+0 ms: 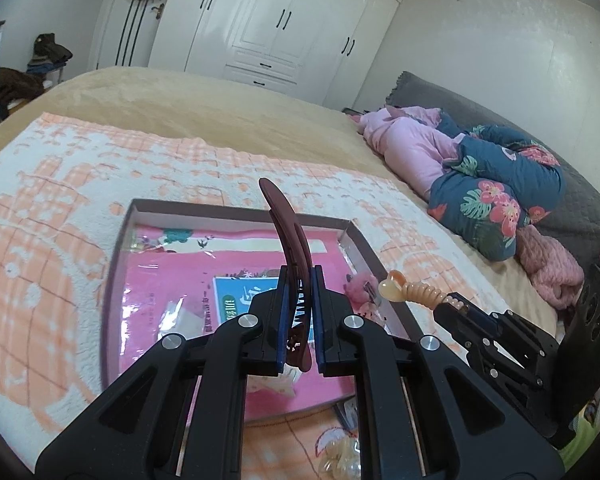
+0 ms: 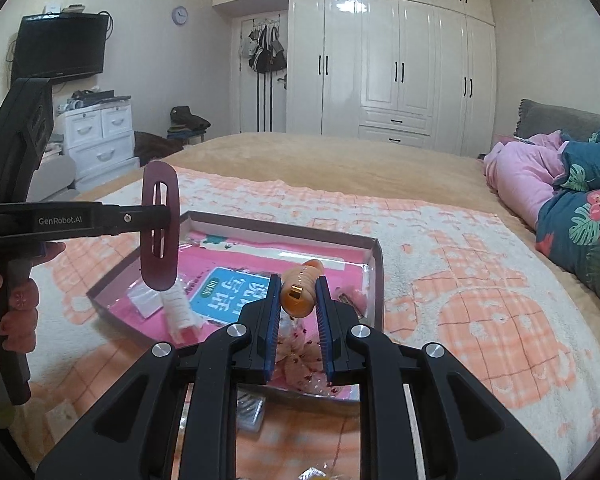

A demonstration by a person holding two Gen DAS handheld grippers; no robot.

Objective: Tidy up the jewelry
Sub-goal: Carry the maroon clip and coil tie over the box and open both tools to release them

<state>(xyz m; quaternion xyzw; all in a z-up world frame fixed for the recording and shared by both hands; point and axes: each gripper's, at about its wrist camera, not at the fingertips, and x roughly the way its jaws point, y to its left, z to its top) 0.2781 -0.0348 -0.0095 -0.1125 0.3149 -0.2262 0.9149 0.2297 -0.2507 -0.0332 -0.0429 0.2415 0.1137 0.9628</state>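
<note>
My left gripper (image 1: 298, 280) is shut on a dark red banana hair clip (image 1: 286, 232), which stands upright above a shallow box (image 1: 120, 248) lined with pink packaging. In the right wrist view that same left gripper (image 2: 168, 216) reaches in from the left, gripping the dark red clip (image 2: 160, 232). My right gripper (image 2: 298, 286) is shut on a ribbed orange hair clip (image 2: 298, 292) over the box (image 2: 374, 264). From the left wrist view, the right gripper (image 1: 446, 300) holds the orange clip (image 1: 414, 290) near the box's right rim.
The box rests on a peach and white blanket (image 2: 480, 280) on a bed. A white comb-like clip (image 2: 178, 308) and a pink fluffy item (image 1: 360, 286) lie in the box. Folded quilts (image 1: 480, 184) sit at the right. A hand (image 2: 18, 308) holds the left gripper's handle.
</note>
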